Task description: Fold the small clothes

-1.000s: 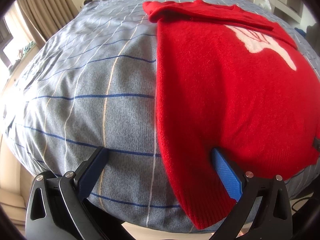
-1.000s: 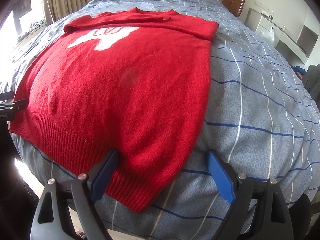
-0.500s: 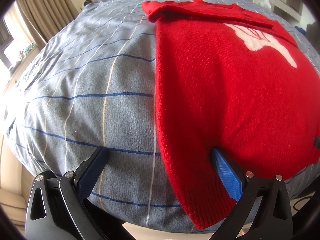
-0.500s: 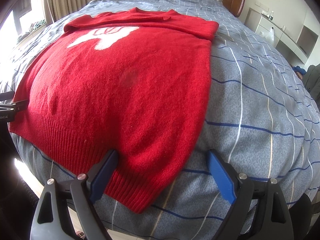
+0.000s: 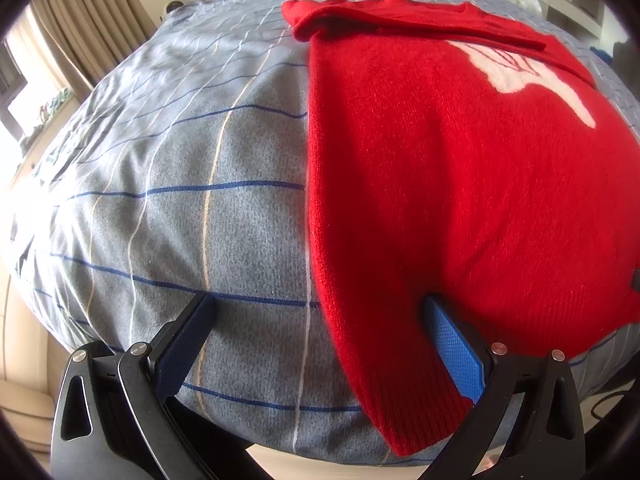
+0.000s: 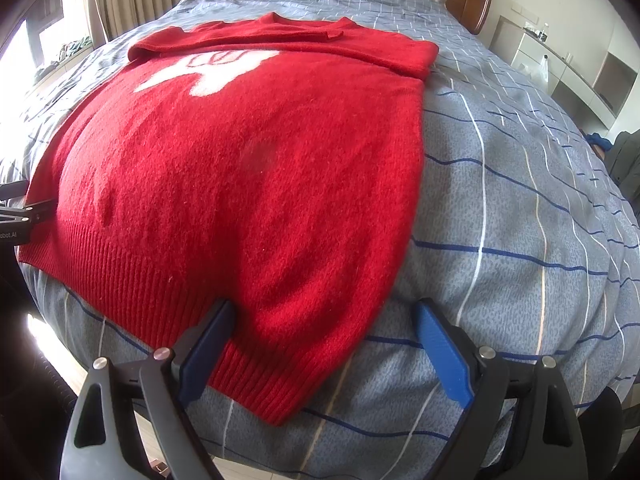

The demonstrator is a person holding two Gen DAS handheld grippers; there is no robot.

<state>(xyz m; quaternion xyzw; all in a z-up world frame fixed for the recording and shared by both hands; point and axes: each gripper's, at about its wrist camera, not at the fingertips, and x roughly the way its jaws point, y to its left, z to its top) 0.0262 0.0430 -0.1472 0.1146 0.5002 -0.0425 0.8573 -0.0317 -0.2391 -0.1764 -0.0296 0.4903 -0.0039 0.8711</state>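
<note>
The left gripper (image 5: 316, 316) and right gripper (image 6: 324, 320) both stand wide apart over the sweater (image 6: 248, 184) hem; lettering "bot.AI" shows at the left edge.

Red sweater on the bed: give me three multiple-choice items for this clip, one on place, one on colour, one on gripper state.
1. Where does the red sweater lie?
A. hanging on a chair
B. spread flat on the checked bedcover
C. on the floor

2. What colour is the motif on its chest?
A. white
B. yellow
C. black

3. How do the two hand-held grippers stand?
A. both shut on the hem
B. one shut, one open
C. both open, each astride a bottom corner

Answers: 1 B, the cover shows all round it. 2 A, a white patch below the folded sleeves. 3 C, the left hand-held gripper and the right hand-held gripper both show wide gaps between their fingers.
</note>
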